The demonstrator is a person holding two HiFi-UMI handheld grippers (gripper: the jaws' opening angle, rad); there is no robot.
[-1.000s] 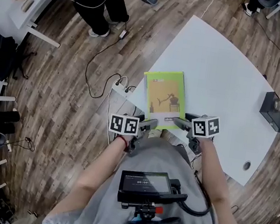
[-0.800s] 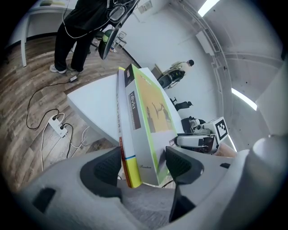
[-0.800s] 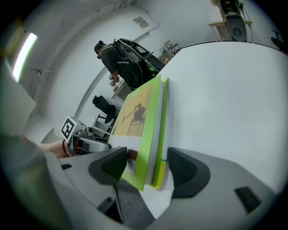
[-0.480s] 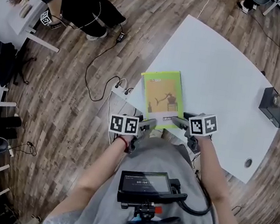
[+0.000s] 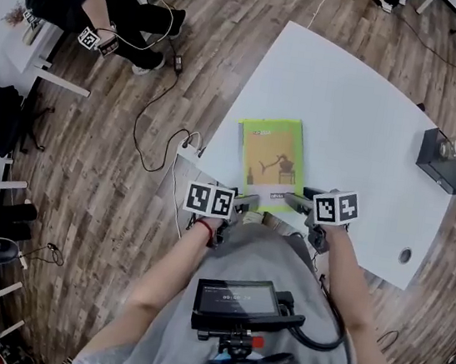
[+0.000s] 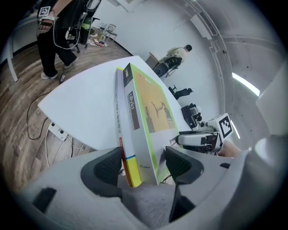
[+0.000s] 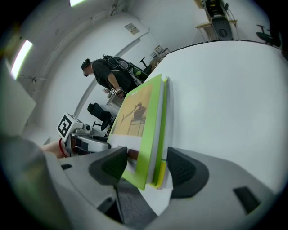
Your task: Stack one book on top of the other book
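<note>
Books lie stacked mid-frame on the counter; left gripper and right gripper jaws stand apart astride the stack's lower edge. Best nudge the edges flush, then withdraw straight.

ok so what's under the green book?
A second book lies under the green book. Only its white spine and page edges show, in the two gripper views. Its cover is completely covered, and the head view shows none of it.
</note>
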